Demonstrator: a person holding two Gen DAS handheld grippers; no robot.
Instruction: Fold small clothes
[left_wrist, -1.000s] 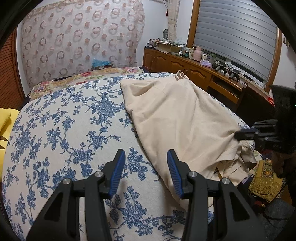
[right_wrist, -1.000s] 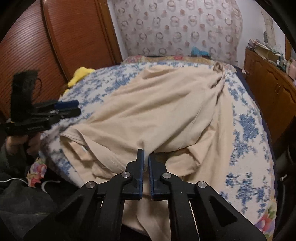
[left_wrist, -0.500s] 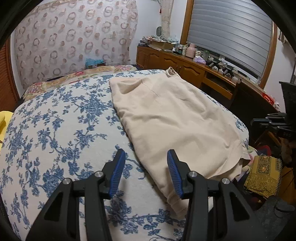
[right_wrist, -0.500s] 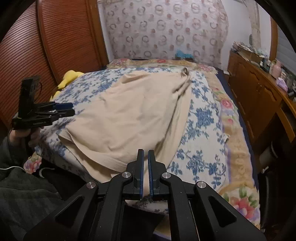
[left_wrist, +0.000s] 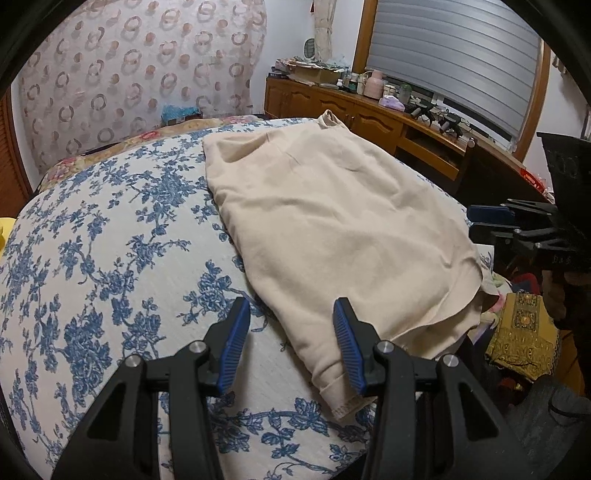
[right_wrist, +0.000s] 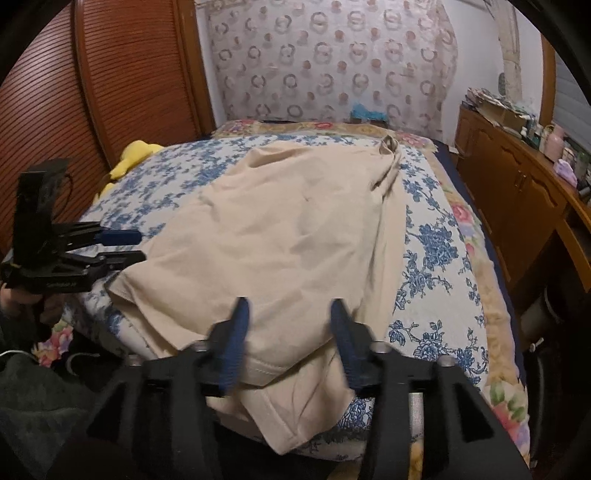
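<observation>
The left gripper (left_wrist: 290, 345) hung over the bed (left_wrist: 110, 258) with its jaws about half apart and nothing pinched between them. The beige garment (left_wrist: 332, 229) lay spread on the blue-flowered cover, running away ahead of the jaws and off to their right; its near hemmed corner reached in just beside the right-hand blue pad (left_wrist: 347, 350), partly into the gap, but neither pad pressed on it. Bare floral cover sat under the left-hand pad.

Over on the other side, the right gripper (right_wrist: 290, 343) was opening, its fingers smeared by motion blur, and they gripped nothing. The garment (right_wrist: 295, 236) lay right below and ahead of those jaws, a folded edge with a stitched hem passing under the gap and a flap draping over the near edge of the bed. Beyond the jaws the cloth stretched up the cover to a bunched end. Far to their left the left gripper (right_wrist: 122, 245) showed from the side, held in a hand (right_wrist: 14, 299), just beside the garment's corner.
</observation>
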